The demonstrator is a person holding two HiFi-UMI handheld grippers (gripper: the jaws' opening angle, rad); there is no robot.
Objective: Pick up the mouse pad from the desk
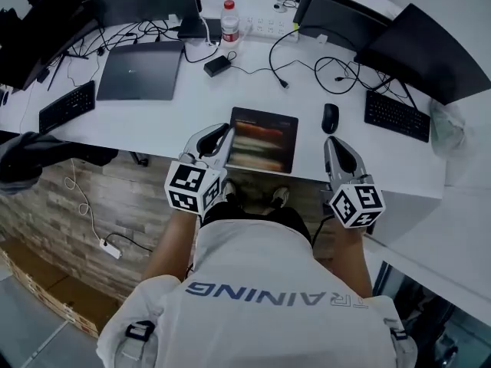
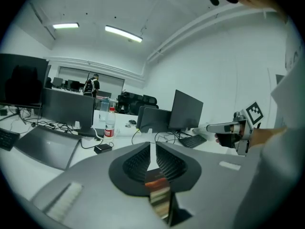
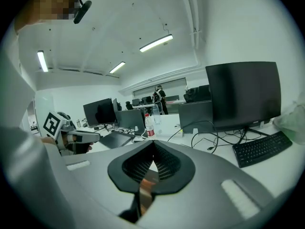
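Observation:
The mouse pad (image 1: pixel 263 139) is a dark rectangle with blurred orange and pale stripes, lying flat near the front edge of the white desk (image 1: pixel 146 129). My left gripper (image 1: pixel 227 133) hovers at the pad's left edge, jaws almost together with only a thin slit and nothing between them. In the left gripper view the pad (image 2: pixel 159 190) shows just below the left gripper (image 2: pixel 152 146). My right gripper (image 1: pixel 330 140) hangs to the right of the pad, apart from it, shut and empty. The right gripper view shows a strip of the pad (image 3: pixel 147 185) under the right gripper (image 3: pixel 153 144).
A black mouse (image 1: pixel 330 117) lies just beyond the right gripper. A keyboard (image 1: pixel 397 116) and monitors stand at the right, a closed laptop (image 1: pixel 141 70) and another keyboard (image 1: pixel 67 106) at the left. A bottle (image 1: pixel 229 23), a charger brick (image 1: pixel 218 65) and loose cables lie behind.

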